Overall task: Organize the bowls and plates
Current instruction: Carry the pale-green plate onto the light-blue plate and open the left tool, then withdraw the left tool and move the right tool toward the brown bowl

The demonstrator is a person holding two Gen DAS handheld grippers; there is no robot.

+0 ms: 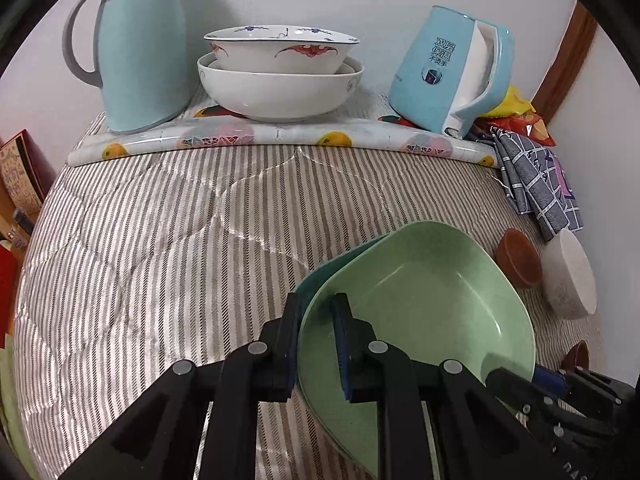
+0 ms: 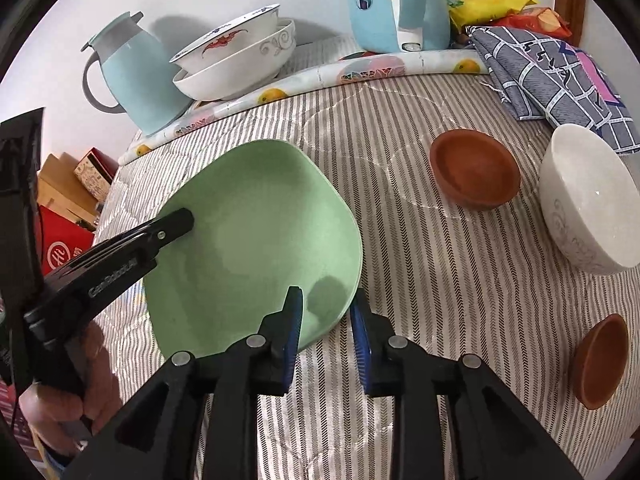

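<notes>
A light green plate (image 1: 432,300) lies on a dark teal plate (image 1: 340,264) on the striped cloth; the green plate also shows in the right wrist view (image 2: 256,240). My left gripper (image 1: 316,312) is shut on the near rim of both plates. My right gripper (image 2: 326,308) straddles the green plate's other rim with a gap on each side. Two brown saucers (image 2: 474,168) (image 2: 600,360) and a white bowl (image 2: 588,204) sit to the right. Two white bowls (image 1: 280,68) are stacked at the back.
A pale blue thermos jug (image 1: 136,52) and a blue electric kettle (image 1: 452,68) stand at the back on a rolled fruit-print mat (image 1: 280,138). A checked cloth (image 1: 532,184) and snack bags (image 2: 492,0) lie at the back right. Boxes (image 2: 68,208) stand off the left edge.
</notes>
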